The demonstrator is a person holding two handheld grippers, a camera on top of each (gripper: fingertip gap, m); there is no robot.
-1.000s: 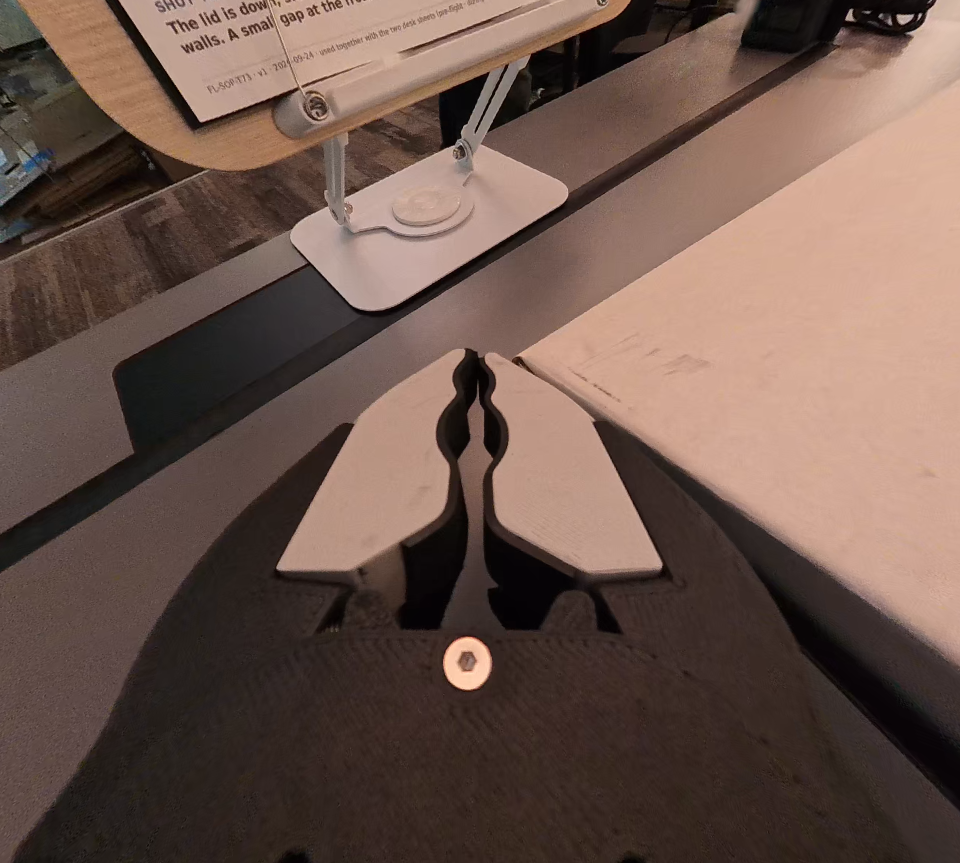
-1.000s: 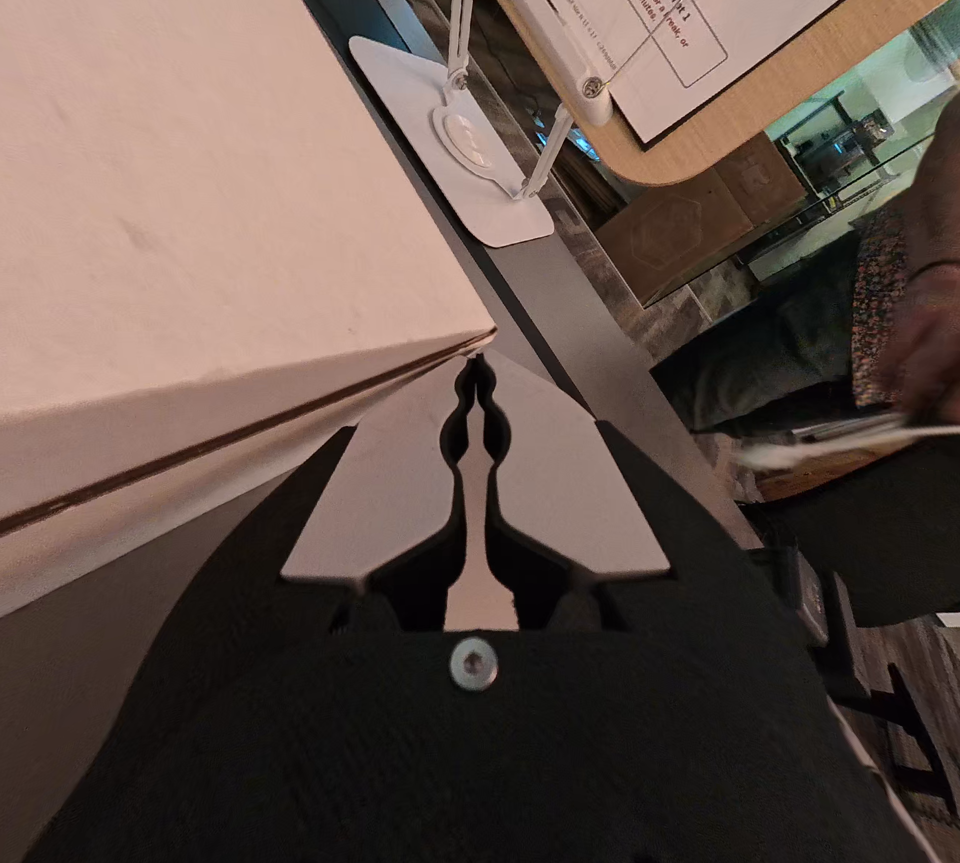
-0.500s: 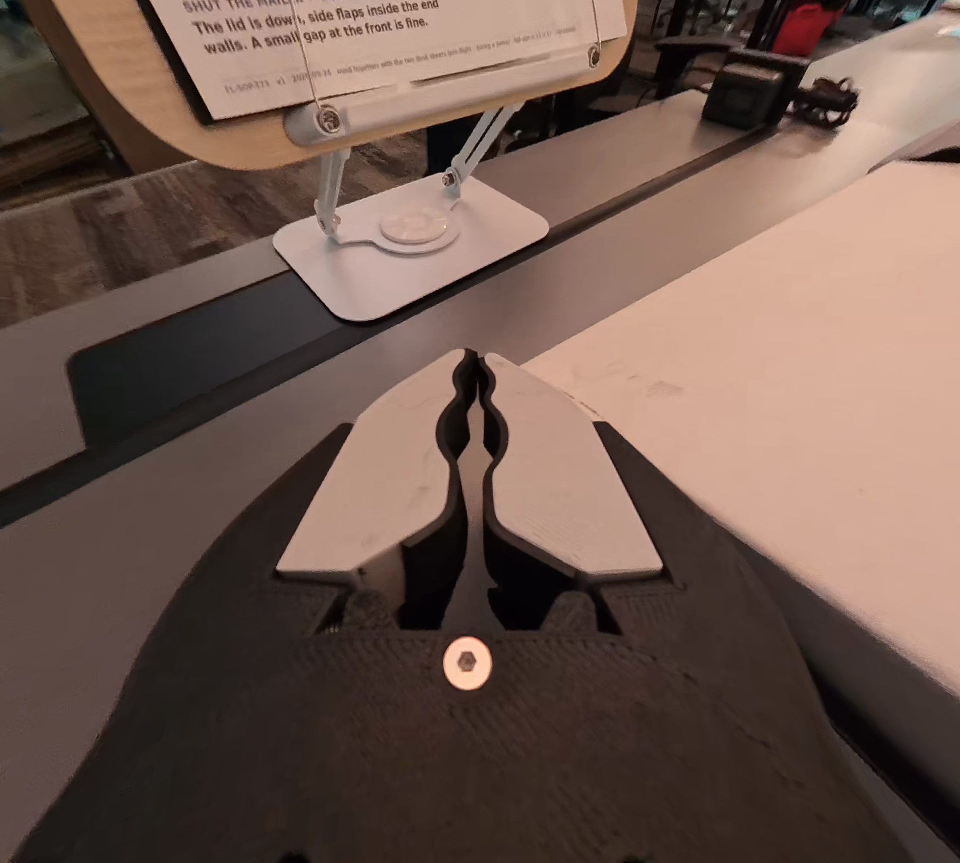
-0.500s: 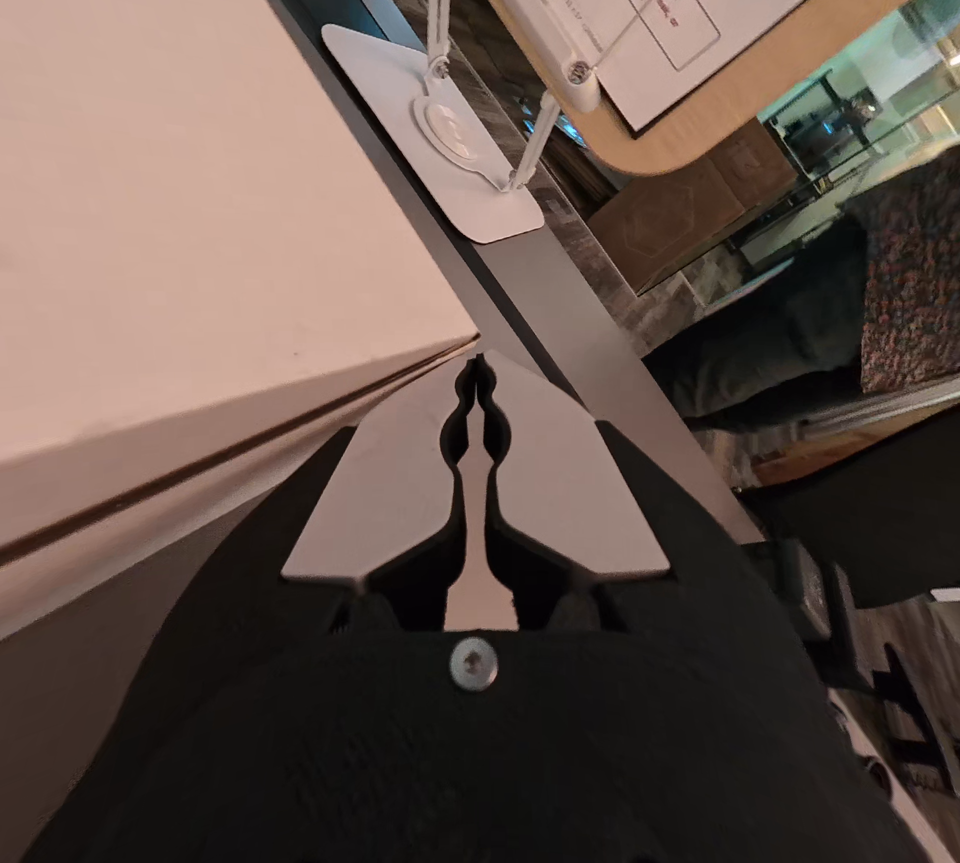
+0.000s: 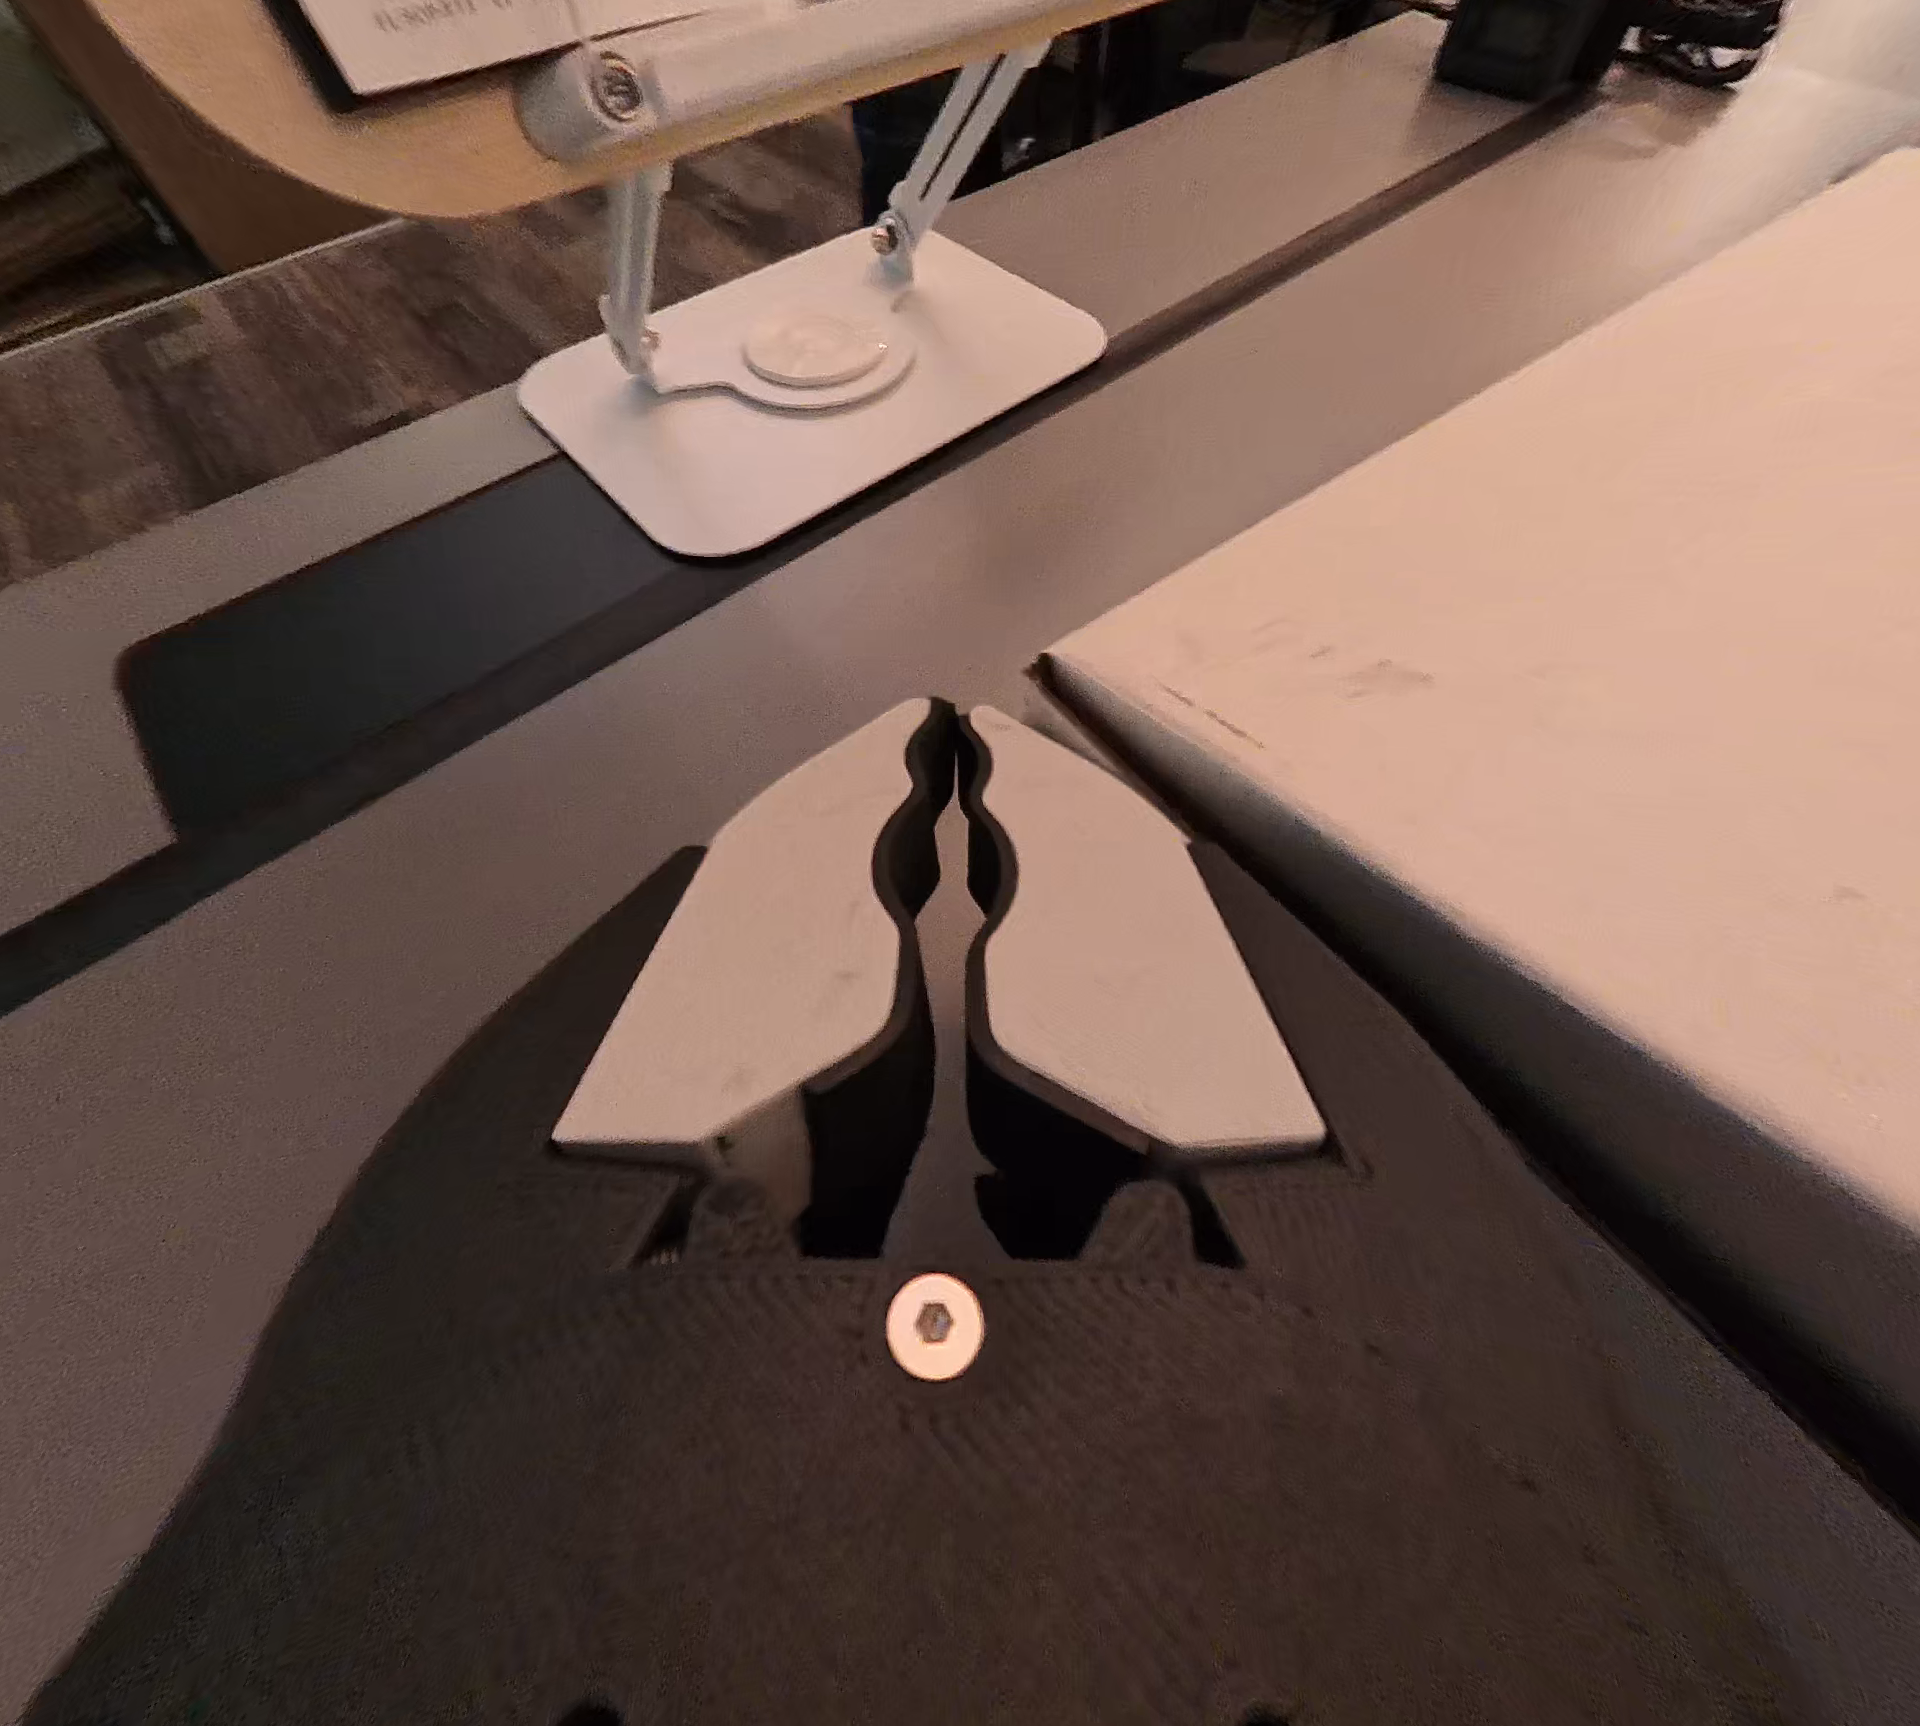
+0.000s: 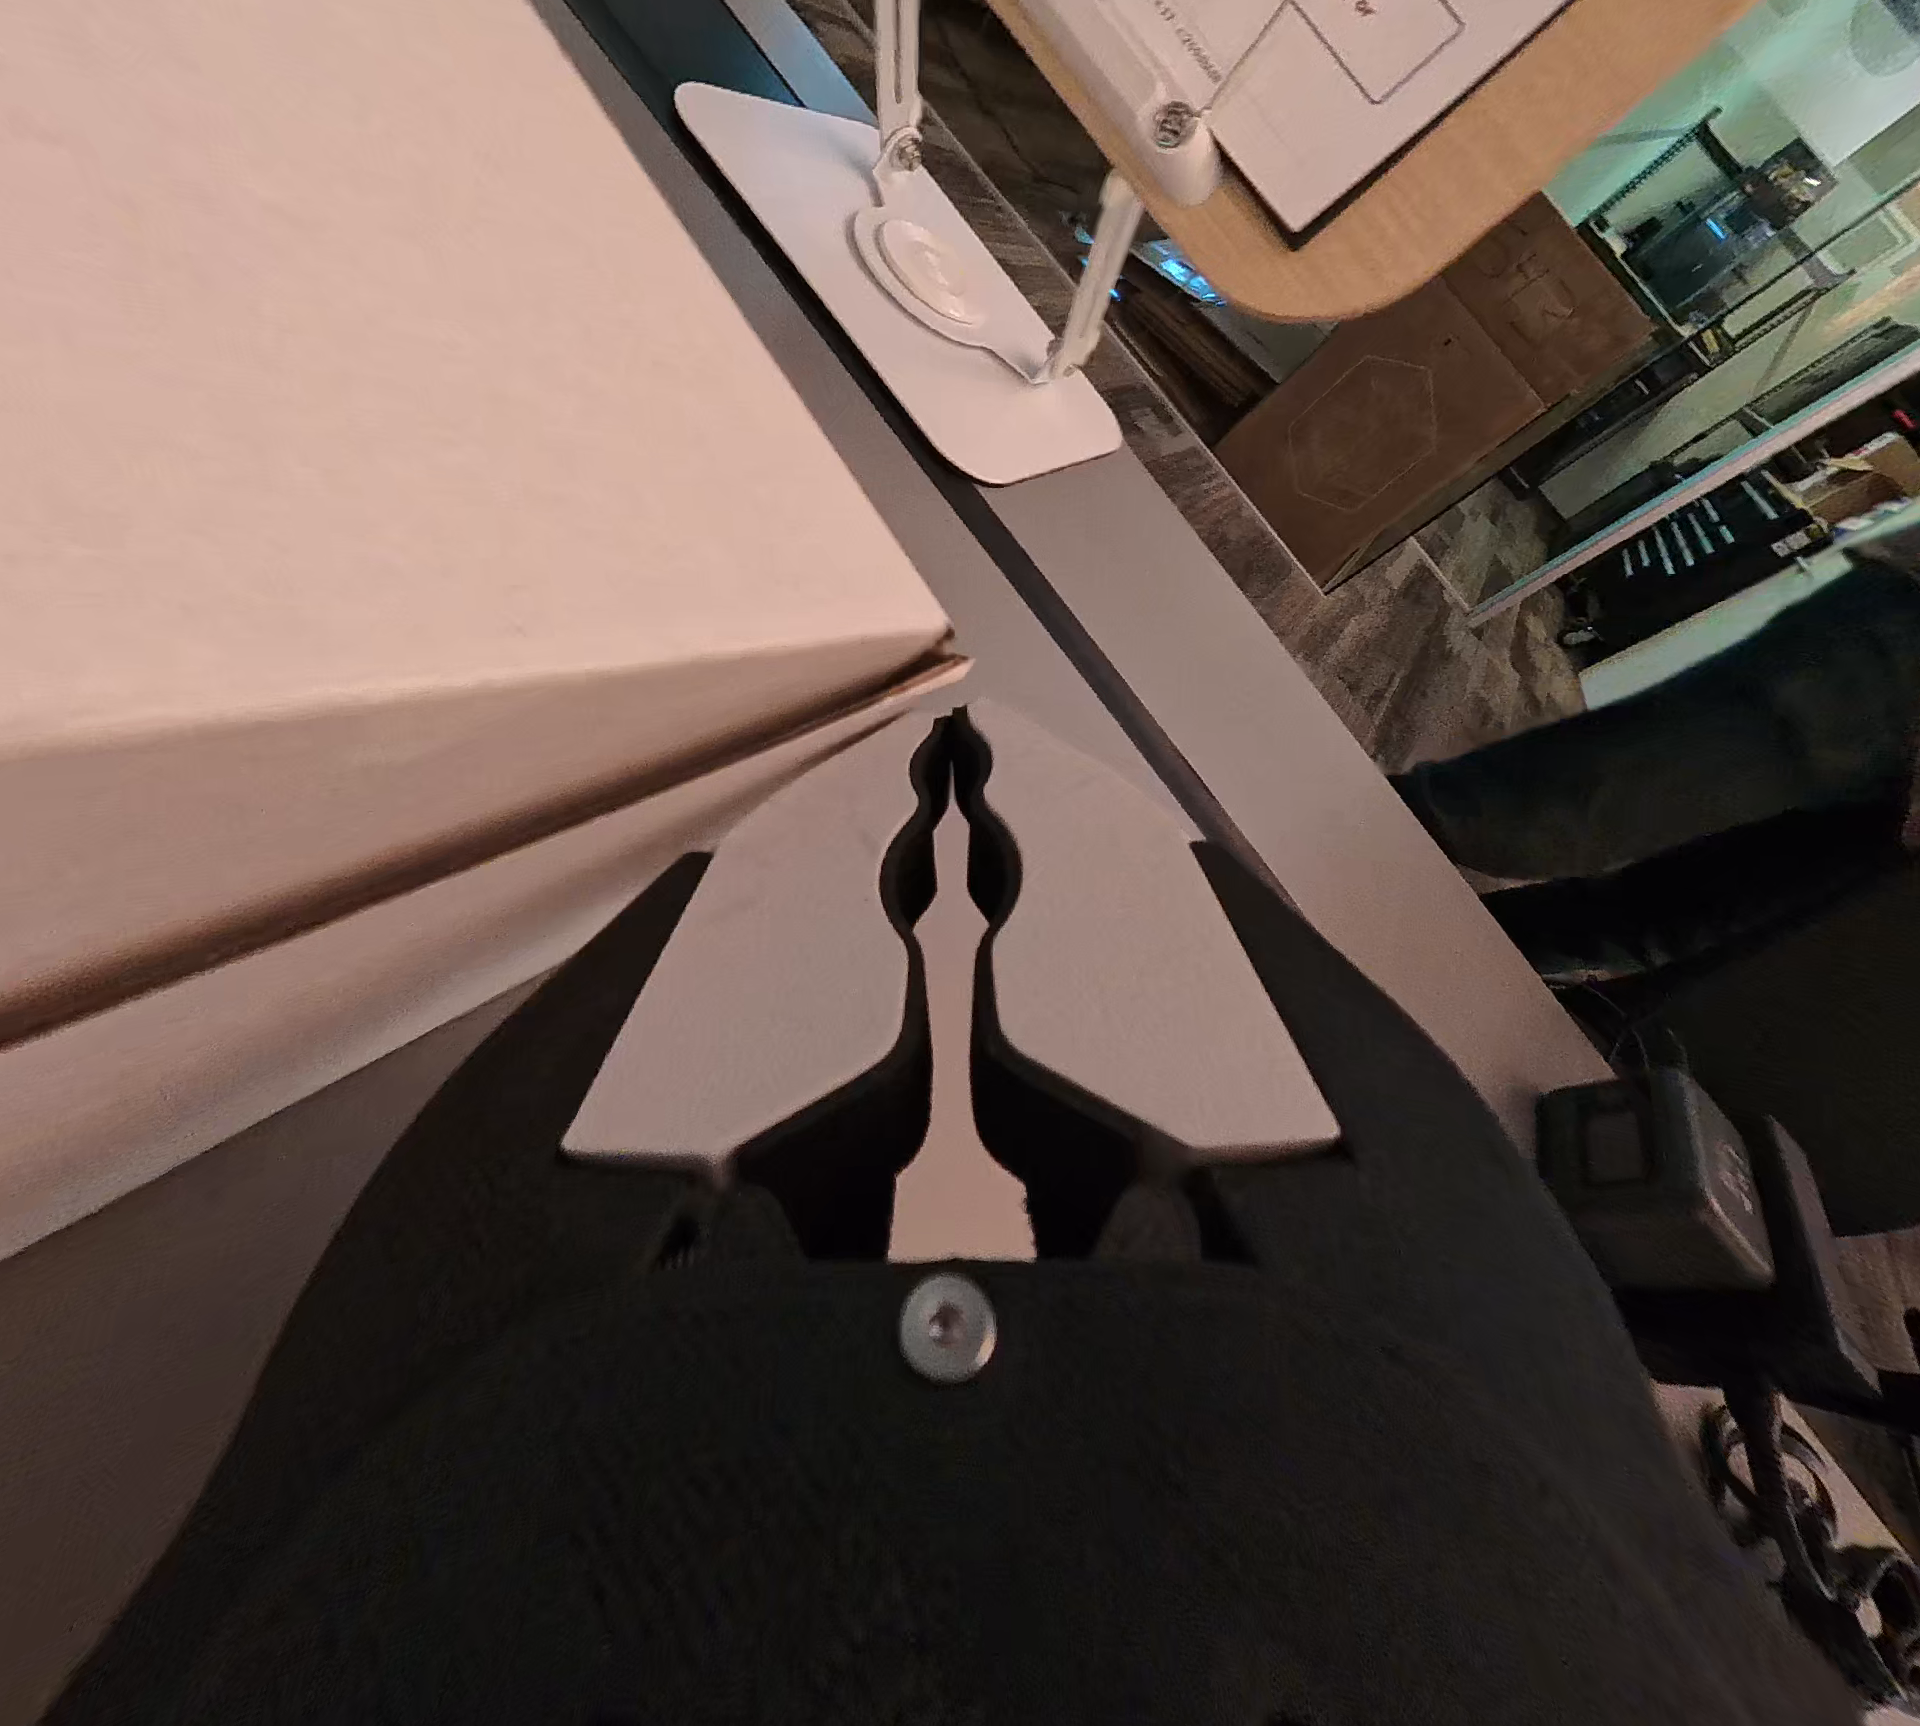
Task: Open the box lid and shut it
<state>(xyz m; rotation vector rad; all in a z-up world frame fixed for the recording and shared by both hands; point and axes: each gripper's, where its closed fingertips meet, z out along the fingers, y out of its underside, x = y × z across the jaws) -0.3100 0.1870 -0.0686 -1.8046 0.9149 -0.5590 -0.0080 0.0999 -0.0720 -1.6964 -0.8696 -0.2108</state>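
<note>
White fingers of the left gripper [image 5: 954, 720] filled the lower centre of the left wrist view, pressed together at the tips and holding nothing. Just to their right lay the near left corner of the box [image 5: 1538, 637], a pale flat carton that ran off toward the upper right of that frame, its lid [image 5: 1558, 533] lying down flat. In the right wrist view the right gripper [image 6: 954, 720] was likewise clenched on nothing, its tips just below the box's other corner, at centre frame, with the carton spreading over the left half of the picture. A dark seam [image 6: 436, 866] ran from the lower left up to that corner, and it read as the line where lid met wall. So the box lay between the two grippers, its long axis seemingly across from one to the other, and neither looked clearly nearer. Whether either tip touched the cardboard could not be told. Farther off, a white stand base [image 5: 810, 398] sat on the grey table [image 5: 312, 1001], carrying a wooden board [image 5: 343, 118] with a printed sheet.
</note>
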